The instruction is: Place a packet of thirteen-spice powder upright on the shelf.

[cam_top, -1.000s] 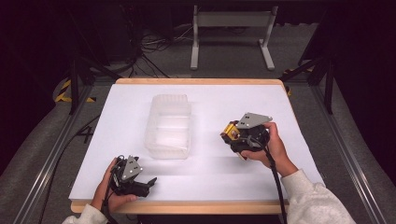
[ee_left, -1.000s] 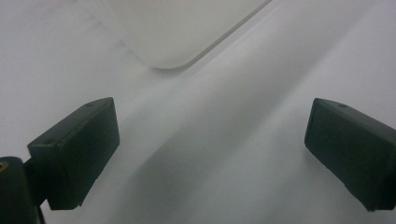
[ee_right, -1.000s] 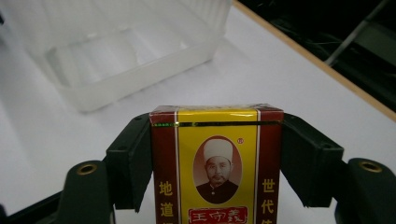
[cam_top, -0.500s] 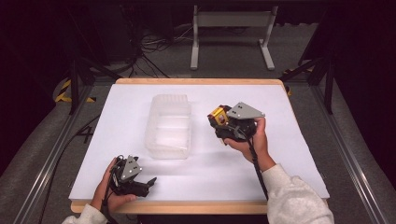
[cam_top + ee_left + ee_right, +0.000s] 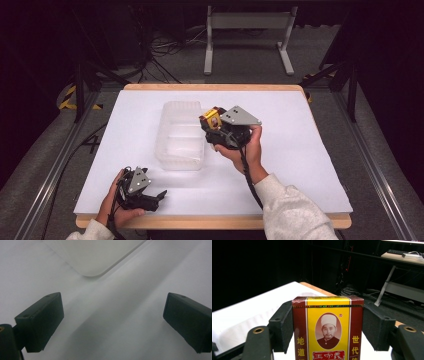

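High view: the right tool [image 5: 216, 131] was held above the white table [image 5: 300, 150], clenched on a small red-and-yellow box [image 5: 212, 119], just beside the right-hand rim of a clear plastic tray [image 5: 181, 135] that stood near the middle of the table. The grey plate and the holding hand [image 5: 248, 148] covered most of that tool, so the box showed as a small corner only. The left tool [image 5: 159, 196] rested low at the near left edge of the table, well apart from the tray.

Right gripper view: the box [image 5: 327, 327] stood upright between the two black pads [image 5: 284, 325], which pressed on its two sides. Its lower part was cut off by the frame edge, and the printed characters were partly lost.

Left gripper view: the jaws stood wide apart, released, with bare table between them. One rounded corner of the tray [image 5: 92, 262] showed at the top, out of focus.
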Available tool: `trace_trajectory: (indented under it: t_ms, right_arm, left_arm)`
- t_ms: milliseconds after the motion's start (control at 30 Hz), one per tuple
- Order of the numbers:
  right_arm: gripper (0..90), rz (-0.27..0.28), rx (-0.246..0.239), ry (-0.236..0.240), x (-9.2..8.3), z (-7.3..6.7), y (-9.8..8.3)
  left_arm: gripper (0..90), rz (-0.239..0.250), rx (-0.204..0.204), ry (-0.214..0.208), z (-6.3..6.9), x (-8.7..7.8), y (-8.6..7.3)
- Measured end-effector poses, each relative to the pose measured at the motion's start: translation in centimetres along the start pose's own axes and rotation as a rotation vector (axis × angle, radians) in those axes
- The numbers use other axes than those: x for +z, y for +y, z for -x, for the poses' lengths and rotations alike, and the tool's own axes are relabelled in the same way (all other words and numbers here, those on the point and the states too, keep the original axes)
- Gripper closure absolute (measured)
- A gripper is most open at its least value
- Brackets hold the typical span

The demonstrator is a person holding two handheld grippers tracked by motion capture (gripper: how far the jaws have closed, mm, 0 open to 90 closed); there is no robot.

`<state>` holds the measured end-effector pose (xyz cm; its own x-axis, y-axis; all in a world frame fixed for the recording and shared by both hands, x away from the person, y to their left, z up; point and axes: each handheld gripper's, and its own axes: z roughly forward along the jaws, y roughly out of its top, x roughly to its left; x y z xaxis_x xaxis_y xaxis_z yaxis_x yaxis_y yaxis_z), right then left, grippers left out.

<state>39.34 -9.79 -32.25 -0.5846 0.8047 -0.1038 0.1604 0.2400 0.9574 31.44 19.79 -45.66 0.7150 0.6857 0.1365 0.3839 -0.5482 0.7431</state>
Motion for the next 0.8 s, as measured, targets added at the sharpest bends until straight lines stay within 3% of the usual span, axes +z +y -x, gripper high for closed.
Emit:
trace_trajectory:
  t_ms: [367,800]
  right_arm:
    - [32.6,0.005,0.038,0.016,2.3,-3.9,0.2]
    - [32.6,-0.005,0.045,0.021,4.3,-7.0,0.2]
  left_arm:
    - [3.8,0.013,-0.002,0.000,0.0,-0.2,-0.1]
    - [3.8,0.034,-0.008,-0.001,-0.1,-0.4,-0.1]
